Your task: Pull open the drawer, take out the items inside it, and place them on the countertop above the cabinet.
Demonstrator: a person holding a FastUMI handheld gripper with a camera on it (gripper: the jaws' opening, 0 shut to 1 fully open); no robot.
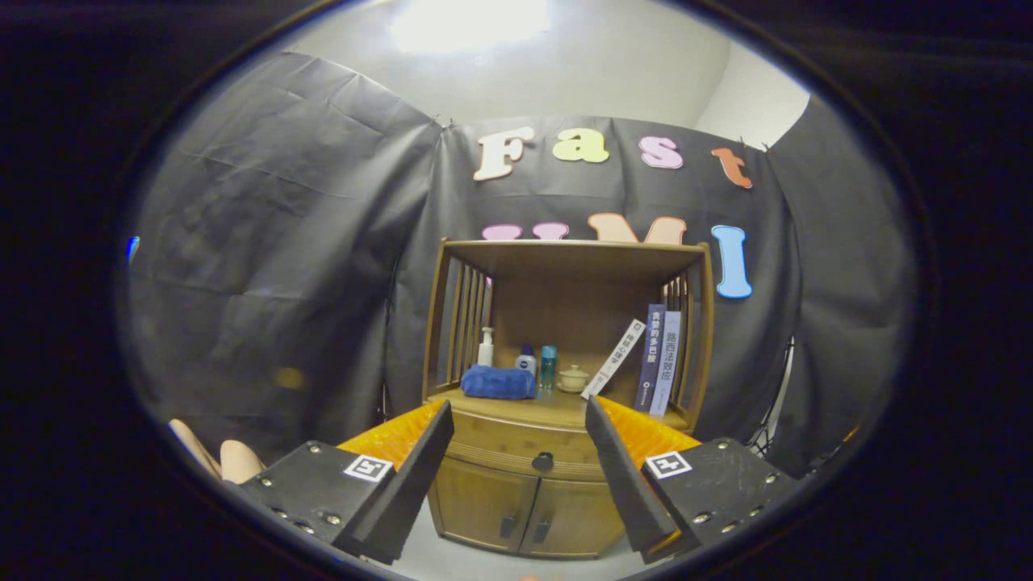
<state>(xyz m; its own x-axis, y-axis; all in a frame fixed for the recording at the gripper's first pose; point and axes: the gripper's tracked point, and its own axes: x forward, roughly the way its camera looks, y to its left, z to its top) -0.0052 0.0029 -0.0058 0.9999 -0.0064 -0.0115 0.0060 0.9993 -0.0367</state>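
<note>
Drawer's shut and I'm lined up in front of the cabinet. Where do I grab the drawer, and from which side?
Take the dark knob at the middle of the drawer front, coming straight on from the front. It is the one part that stands out from the flat panel. The gripper has its fingers open, apart from the cabinet, with the knob between them and beyond.

Recording booth: black cloth walls (266,242) around one wooden cabinet (557,387).
</note>
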